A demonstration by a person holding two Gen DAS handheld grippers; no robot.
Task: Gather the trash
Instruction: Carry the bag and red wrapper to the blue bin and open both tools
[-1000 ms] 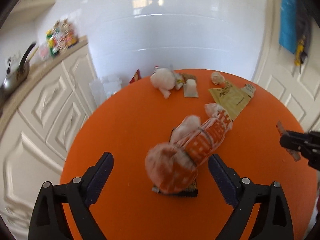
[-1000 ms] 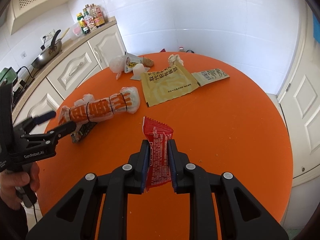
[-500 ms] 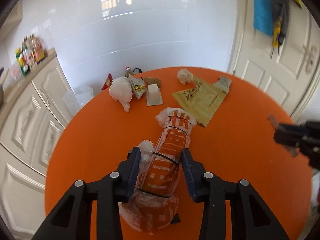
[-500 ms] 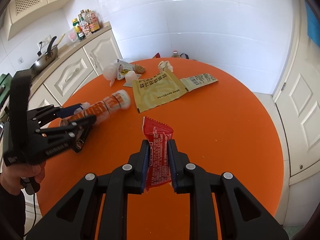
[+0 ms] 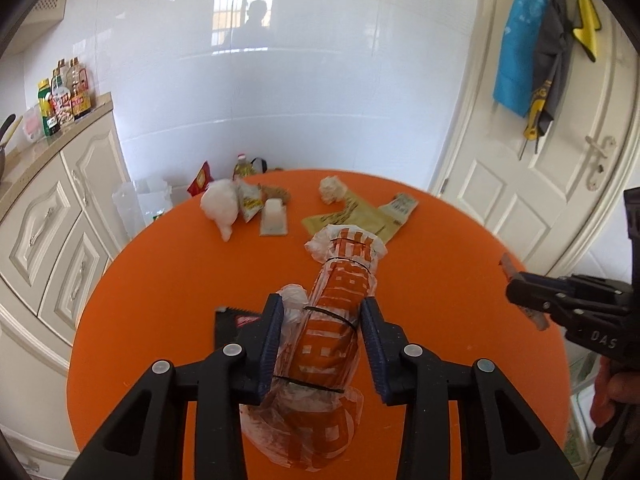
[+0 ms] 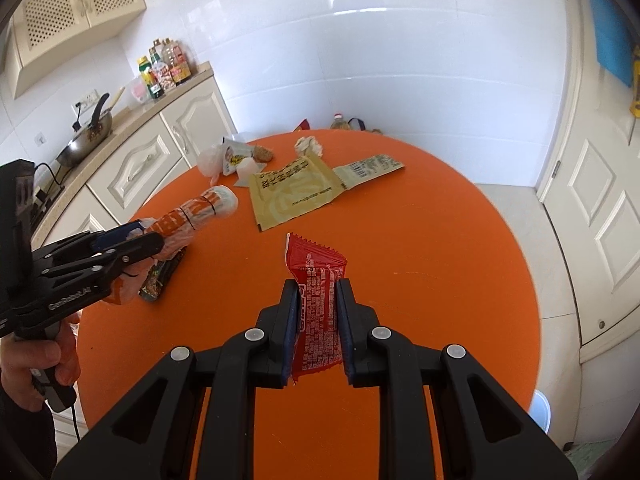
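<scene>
On the round orange table point(image 6: 440, 260) lies scattered trash. My left gripper point(image 5: 322, 304) is shut on a rolled orange-and-white plastic bag bundle point(image 5: 344, 272), tied with black bands and lifted off the table top. The right wrist view shows the same bundle point(image 6: 200, 208) sticking out of the left gripper point(image 6: 140, 236) at the left edge. A flat dark wrapper point(image 5: 230, 322) lies on the table under it. My right gripper point(image 6: 318, 284) is shut on a red snack wrapper point(image 6: 316, 264), held above the table's near side.
At the far side lie a yellow pouch point(image 6: 296, 188), a crumpled tissue point(image 5: 331, 188), a white bag point(image 5: 220, 202) and a small sachet point(image 5: 273, 216). Cream cabinets point(image 5: 48, 240) stand to the left, a white door point(image 5: 540, 184) to the right. Clear plastic bags point(image 5: 140, 200) sit on the floor behind.
My left gripper went from wide open to shut on the orange-and-white bundle and raised it, uncovering the dark wrapper. The right gripper drifted a little, still holding the red wrapper.
</scene>
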